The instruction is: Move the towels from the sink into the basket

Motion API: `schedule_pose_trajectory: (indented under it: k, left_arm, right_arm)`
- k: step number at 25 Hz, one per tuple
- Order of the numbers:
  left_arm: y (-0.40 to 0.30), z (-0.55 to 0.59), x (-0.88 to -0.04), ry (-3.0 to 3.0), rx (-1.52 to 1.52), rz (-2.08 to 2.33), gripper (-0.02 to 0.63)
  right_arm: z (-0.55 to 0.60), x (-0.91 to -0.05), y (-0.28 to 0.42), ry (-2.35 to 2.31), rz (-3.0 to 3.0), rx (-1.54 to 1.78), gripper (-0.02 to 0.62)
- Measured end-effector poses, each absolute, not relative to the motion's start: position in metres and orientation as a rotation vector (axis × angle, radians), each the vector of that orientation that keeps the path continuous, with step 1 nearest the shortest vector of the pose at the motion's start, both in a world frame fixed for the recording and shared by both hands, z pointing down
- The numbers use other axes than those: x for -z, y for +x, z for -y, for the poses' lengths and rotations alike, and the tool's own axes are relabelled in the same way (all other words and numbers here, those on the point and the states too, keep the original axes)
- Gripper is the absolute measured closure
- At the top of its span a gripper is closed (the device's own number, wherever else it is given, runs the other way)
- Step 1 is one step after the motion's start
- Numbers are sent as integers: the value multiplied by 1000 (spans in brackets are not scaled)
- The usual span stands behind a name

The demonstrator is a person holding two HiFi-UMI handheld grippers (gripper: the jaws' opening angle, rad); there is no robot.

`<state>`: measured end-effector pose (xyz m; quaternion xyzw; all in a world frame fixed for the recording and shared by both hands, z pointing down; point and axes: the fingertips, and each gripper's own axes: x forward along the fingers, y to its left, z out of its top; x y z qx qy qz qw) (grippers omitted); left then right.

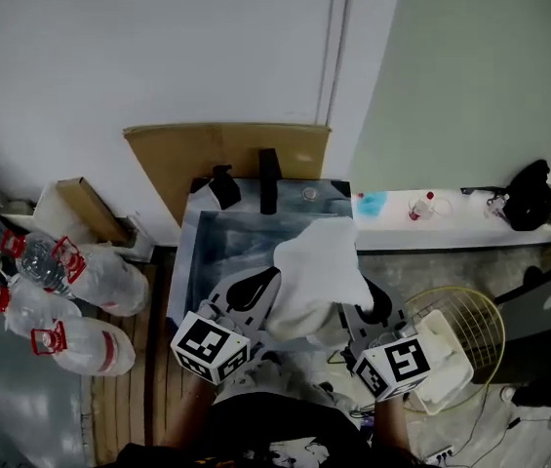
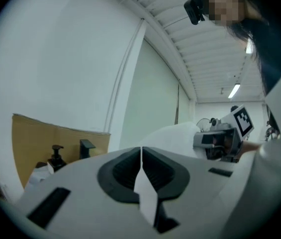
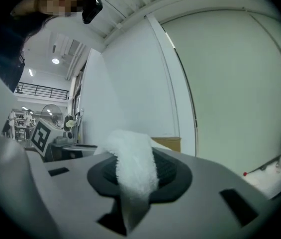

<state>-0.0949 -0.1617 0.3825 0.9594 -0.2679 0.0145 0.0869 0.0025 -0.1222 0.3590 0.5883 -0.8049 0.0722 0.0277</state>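
Clamping down on the same white towel (image 1: 319,266), both tongs have a grip, just not the same kind. The left tongs (image 2: 141,169) are clenched on a thin flat edge of the cloth, pinched like a slip of paper between the pads. The right tongs (image 3: 134,176) are clenched on a much fatter, fluffy bunch that bulges up over the pads.

From the head view, the towel hangs in the air between the two, humped up in the middle. It's over the near right part of the sink (image 1: 218,237) and clear of the basin. The black faucet (image 1: 268,178) stands at the far rim. The wire basket (image 1: 491,312) sits to the right and nearer, with something white already in it, can't tell what.

Handling-wise, my guess is it's a soft, limp, light terry thing with no stiffness at all, so it just drapes and swings. Whether it's wet I can't tell; if it is, it'll be heavier and drag more. Not fragile, not slippery, but the loops could catch on the basket wire.

Best hold is a gathered fold like the right side has. That skinny edge pinch on the left looks like the one that could slide out.
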Motion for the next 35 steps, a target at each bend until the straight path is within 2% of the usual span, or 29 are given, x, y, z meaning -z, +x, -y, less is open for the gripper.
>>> schedule_pose_trajectory:
  k: [11,19,27,35]
  left_arm:
    - [69,43,-387,2940,-110,360,592]
    - [168,-20,-400,2959,-173,97,592]
    - [223,-59,-407,2973,-235,-62,592]
    - [237,-58,-413,2986,-295,-70,592]
  right_arm:
    - [-13,-359,165,2209,2203,-239,505]
    - [-104,-400,273,2413,1904,-349,505]
    - [-160,-493,349,2418,1629,-570,505]
    - [-148,-545,381,2442,1613,-682,505]
